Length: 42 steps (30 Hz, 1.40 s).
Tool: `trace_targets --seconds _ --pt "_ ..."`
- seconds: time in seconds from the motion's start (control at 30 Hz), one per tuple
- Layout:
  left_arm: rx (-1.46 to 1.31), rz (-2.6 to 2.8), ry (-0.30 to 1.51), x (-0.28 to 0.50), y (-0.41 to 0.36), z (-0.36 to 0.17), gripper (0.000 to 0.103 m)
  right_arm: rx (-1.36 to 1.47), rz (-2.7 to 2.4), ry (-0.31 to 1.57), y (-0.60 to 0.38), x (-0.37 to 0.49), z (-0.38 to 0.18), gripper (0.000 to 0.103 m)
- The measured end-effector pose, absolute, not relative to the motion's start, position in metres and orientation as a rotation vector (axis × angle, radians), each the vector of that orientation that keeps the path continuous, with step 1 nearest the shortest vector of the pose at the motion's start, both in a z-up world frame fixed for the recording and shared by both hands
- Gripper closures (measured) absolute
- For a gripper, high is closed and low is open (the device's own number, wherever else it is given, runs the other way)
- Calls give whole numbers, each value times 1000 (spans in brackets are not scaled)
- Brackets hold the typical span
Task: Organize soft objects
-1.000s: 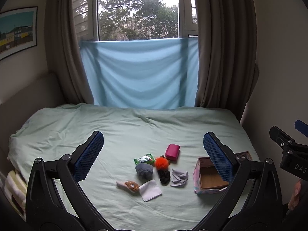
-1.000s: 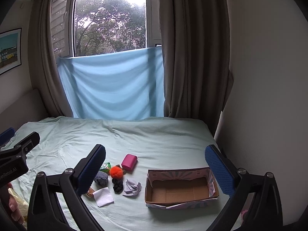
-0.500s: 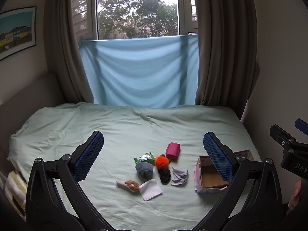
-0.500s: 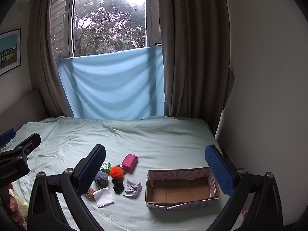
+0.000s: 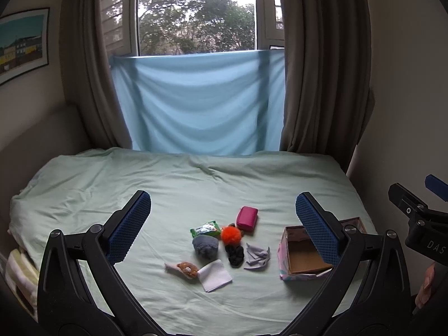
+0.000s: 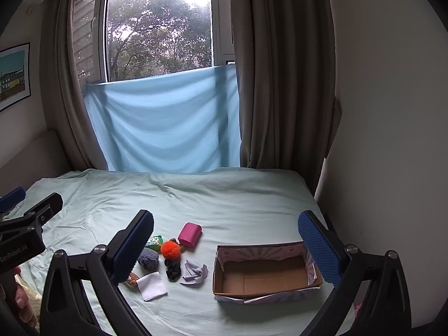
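Several soft things lie in a cluster on the pale green bed: a pink pouch (image 5: 247, 217), an orange pompom (image 5: 231, 234), a grey ball (image 5: 205, 246), a black scrunchie (image 5: 235, 254), a crumpled lilac cloth (image 5: 257, 257), a white folded cloth (image 5: 214, 275), a small brown plush (image 5: 185, 269) and a green packet (image 5: 205, 228). An open cardboard box (image 6: 263, 275) stands empty to their right. My left gripper (image 5: 222, 228) hovers open above the cluster. My right gripper (image 6: 225, 249) is open too, held high between cluster and box.
The bed sheet (image 5: 182, 184) runs back to a blue cloth (image 5: 196, 103) hung under the window, with brown curtains either side. A wall stands close on the right (image 6: 392, 140). A hand (image 6: 23, 305) holds the other gripper's handle at lower left.
Both views have crept slightly; the box and cluster sit a touch higher in the frames. Both grippers stay open and nothing on the bed has moved.
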<state>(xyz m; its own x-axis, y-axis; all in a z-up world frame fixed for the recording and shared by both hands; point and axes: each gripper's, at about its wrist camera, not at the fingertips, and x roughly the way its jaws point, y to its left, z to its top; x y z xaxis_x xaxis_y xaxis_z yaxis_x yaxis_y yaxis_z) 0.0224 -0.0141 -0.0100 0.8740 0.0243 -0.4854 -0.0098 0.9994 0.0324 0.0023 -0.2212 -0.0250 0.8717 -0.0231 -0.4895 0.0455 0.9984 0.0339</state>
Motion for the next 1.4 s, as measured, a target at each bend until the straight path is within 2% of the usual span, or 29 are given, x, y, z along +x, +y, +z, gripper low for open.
trace_targets --seconds 0.63,0.93,1.4 --pt "19 35 562 40 -13 -30 0 14 25 527 -218 21 -36 0" --pt "23 -41 639 60 20 -79 0 39 20 576 -192 32 -74 0" --pt "76 -206 784 153 98 -180 0 232 -216 726 -126 84 -170 0"
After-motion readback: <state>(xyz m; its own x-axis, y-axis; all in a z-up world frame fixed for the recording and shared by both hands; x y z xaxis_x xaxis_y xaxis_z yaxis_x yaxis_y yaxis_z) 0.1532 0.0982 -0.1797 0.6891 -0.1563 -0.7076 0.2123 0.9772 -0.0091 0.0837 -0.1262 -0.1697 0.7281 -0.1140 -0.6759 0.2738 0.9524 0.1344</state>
